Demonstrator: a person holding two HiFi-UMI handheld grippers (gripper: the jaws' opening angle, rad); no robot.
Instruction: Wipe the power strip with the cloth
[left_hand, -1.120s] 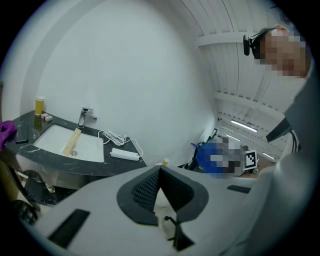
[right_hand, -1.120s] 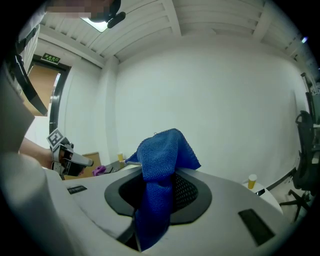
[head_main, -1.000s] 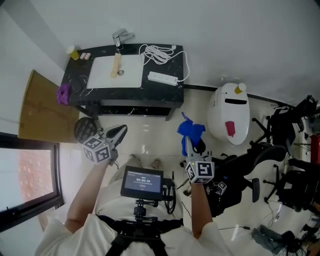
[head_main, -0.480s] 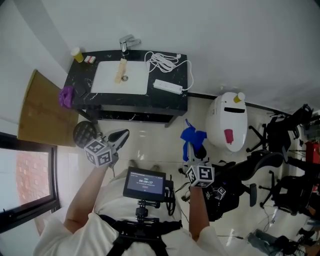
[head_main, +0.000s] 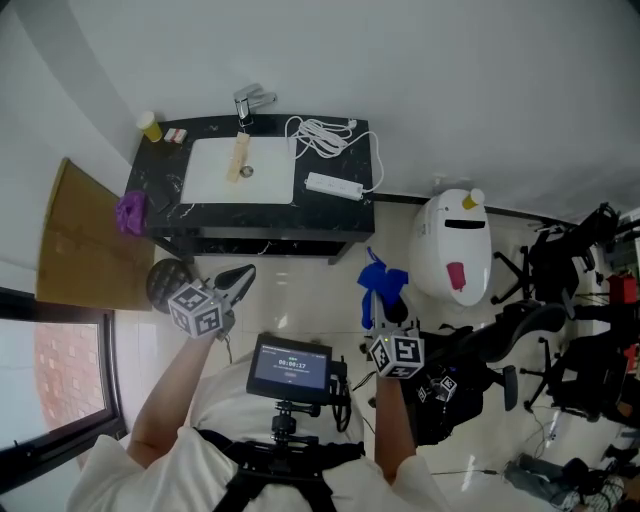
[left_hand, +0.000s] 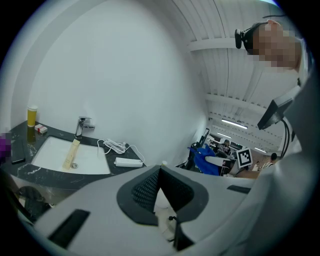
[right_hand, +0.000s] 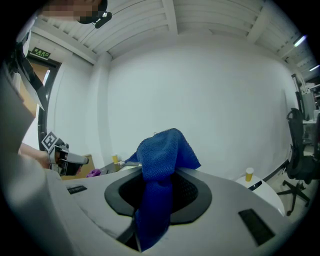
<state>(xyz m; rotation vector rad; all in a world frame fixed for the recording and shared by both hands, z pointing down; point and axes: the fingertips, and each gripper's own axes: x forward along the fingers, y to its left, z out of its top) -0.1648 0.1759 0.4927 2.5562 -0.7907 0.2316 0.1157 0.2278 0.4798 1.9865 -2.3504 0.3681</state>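
The white power strip (head_main: 334, 185) lies on the right part of a black counter (head_main: 160, 228), its white cable (head_main: 318, 133) coiled behind it. The left gripper view shows the strip (left_hand: 128, 162) far ahead. My right gripper (head_main: 376, 305) hangs over the floor in front of the counter, shut on a blue cloth (head_main: 381, 279) that drapes out of its jaws (right_hand: 161, 165). My left gripper (head_main: 243, 271) is held at the left, below the counter's front edge, shut and empty (left_hand: 160, 171).
A white sink (head_main: 240, 170) with a faucet (head_main: 250, 100) and a wooden piece fills the counter's middle. A yellow cup (head_main: 149, 125) and a purple cloth (head_main: 130, 212) sit at its left. A white rounded bin (head_main: 452, 240) and office chairs (head_main: 560, 270) stand at the right.
The head view has shifted a little, so the counter sits slightly differently in frame. Both grippers keep about the same pose, and the cloth stays in the right one.
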